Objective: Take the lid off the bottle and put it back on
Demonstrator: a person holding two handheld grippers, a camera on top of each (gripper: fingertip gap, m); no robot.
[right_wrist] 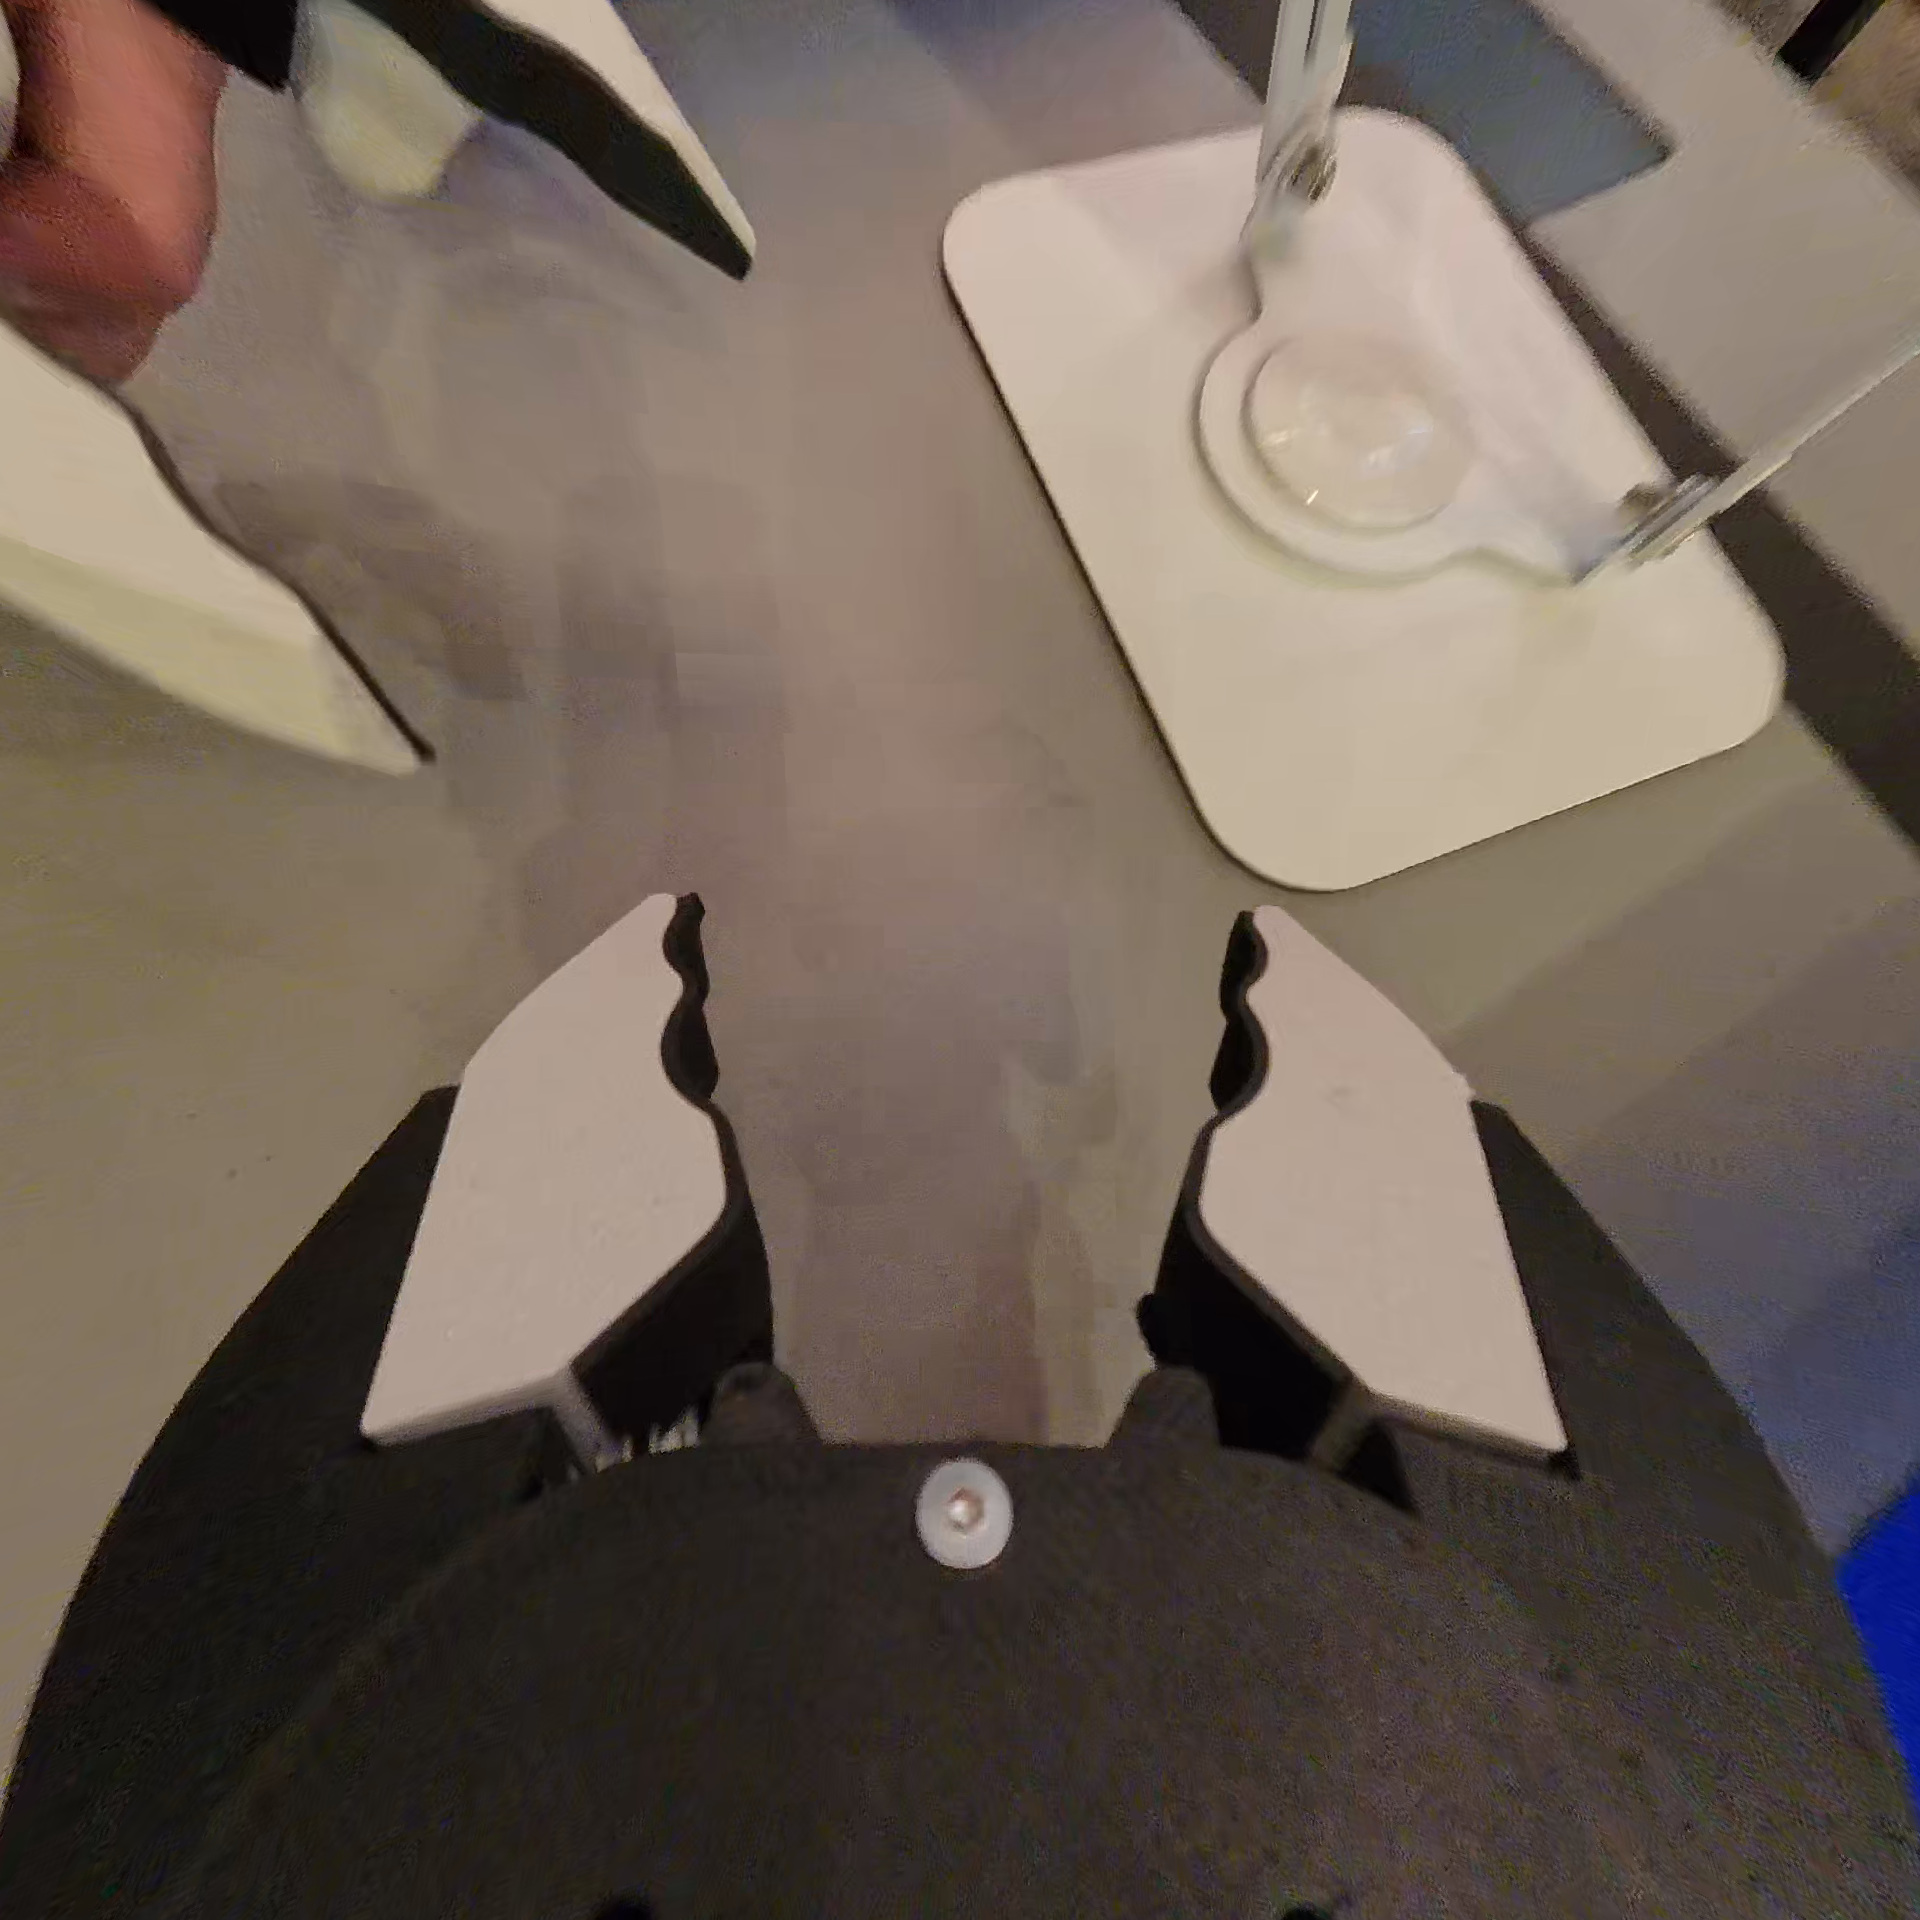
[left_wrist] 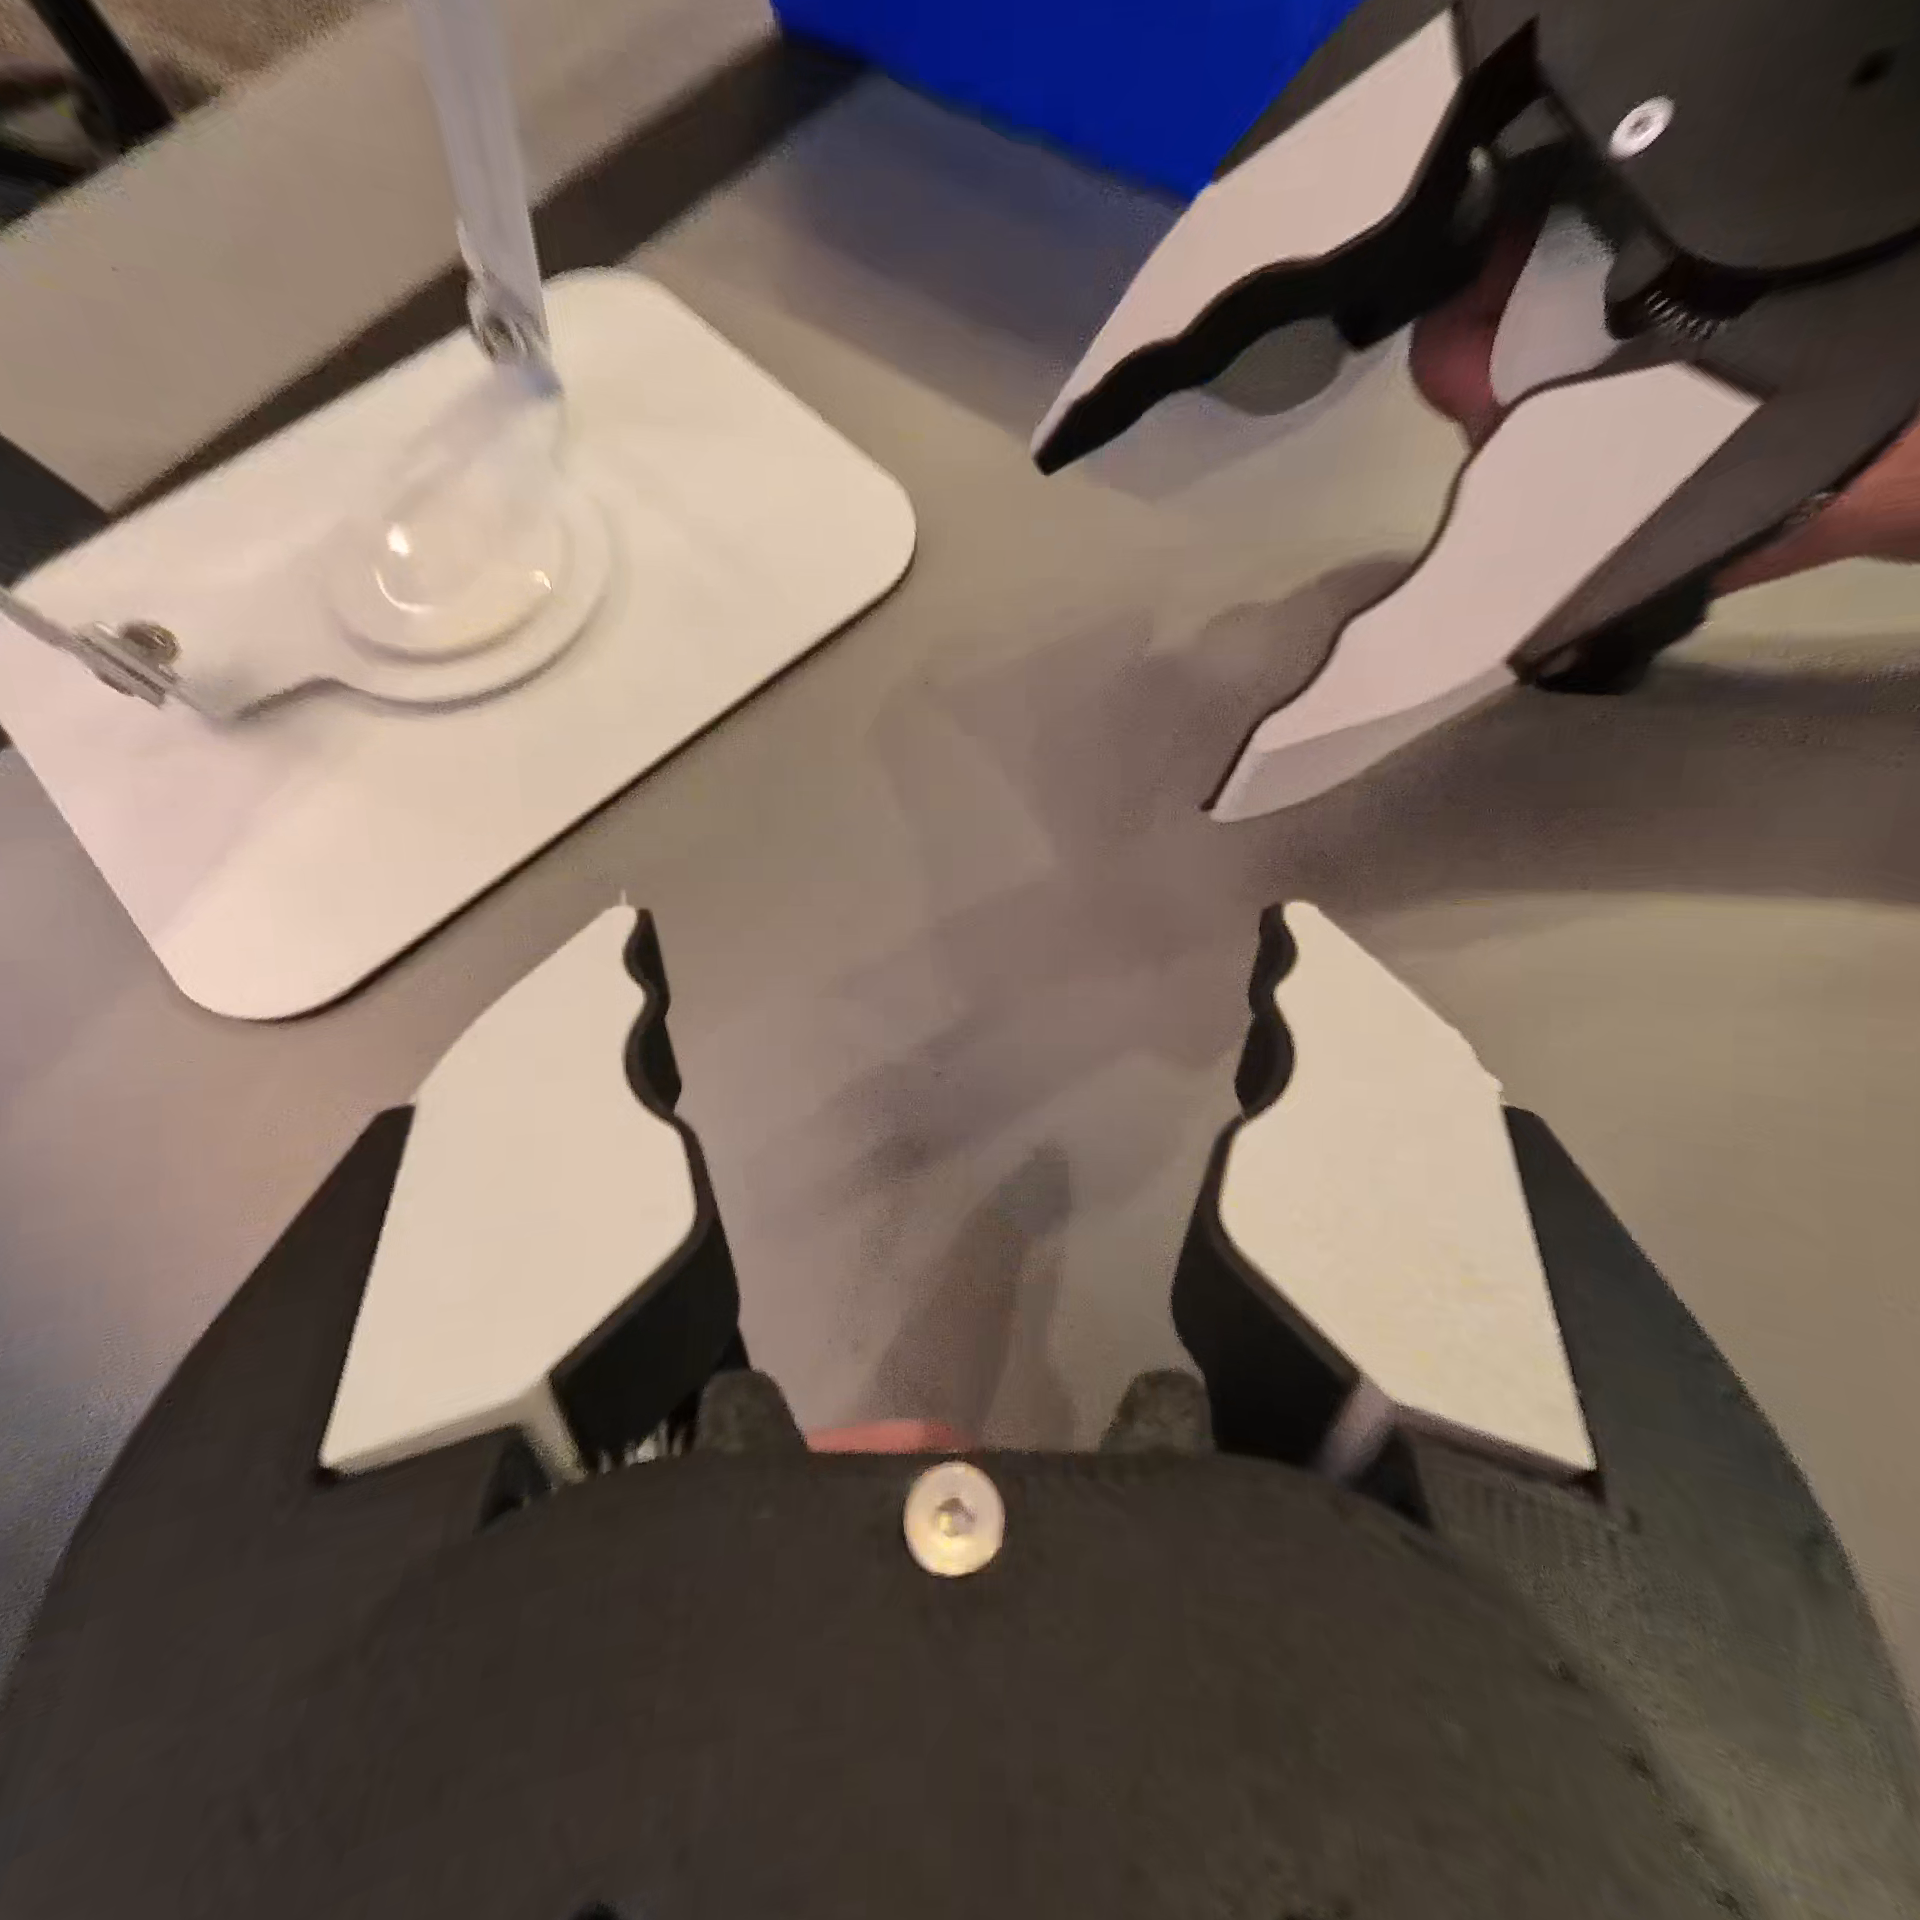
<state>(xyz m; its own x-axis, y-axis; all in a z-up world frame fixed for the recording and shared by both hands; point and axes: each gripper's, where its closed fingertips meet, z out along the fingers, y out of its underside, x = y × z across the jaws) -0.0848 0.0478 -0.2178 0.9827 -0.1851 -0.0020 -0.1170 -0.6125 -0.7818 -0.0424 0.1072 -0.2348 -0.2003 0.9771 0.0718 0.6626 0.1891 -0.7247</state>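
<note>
Bottle and lid are nowhere to be seen in either wrist view, so where they are I cannot tell. What lies under the two tools is a plain grey table top (left_wrist: 935, 831), bare between the fingers.

The left gripper (left_wrist: 951, 914), black-bodied with flat white-faced fingers and wavy black inner edges, hangs over the table with its jaws spread wide and nothing between them. The right gripper (right_wrist: 966, 909), of the same make, is likewise spread and empty. Each shows in the other's camera: from the left wrist view the right tool comes in at the far right, its fingers parted and angled down toward the table, with part of the person's hand (left_wrist: 1455, 364) visible behind them; from the right wrist view the left tool enters at the far left, fingers apart, with a hand (right_wrist: 94, 187) gripping it at the top corner.

A white rounded-rectangle base plate (left_wrist: 260, 883) lies flat on the table, to the far left of the left gripper and the far right of the right one, well clear of both. On it sits a clear round dome in a raised white ring (right_wrist: 1340, 436), and clear acrylic arms (right_wrist: 1294, 125) fastened with small metal screws rise from the plate. Something blue (left_wrist: 1039, 73) stands at the far edge of the table; it is too blurred to name.
</note>
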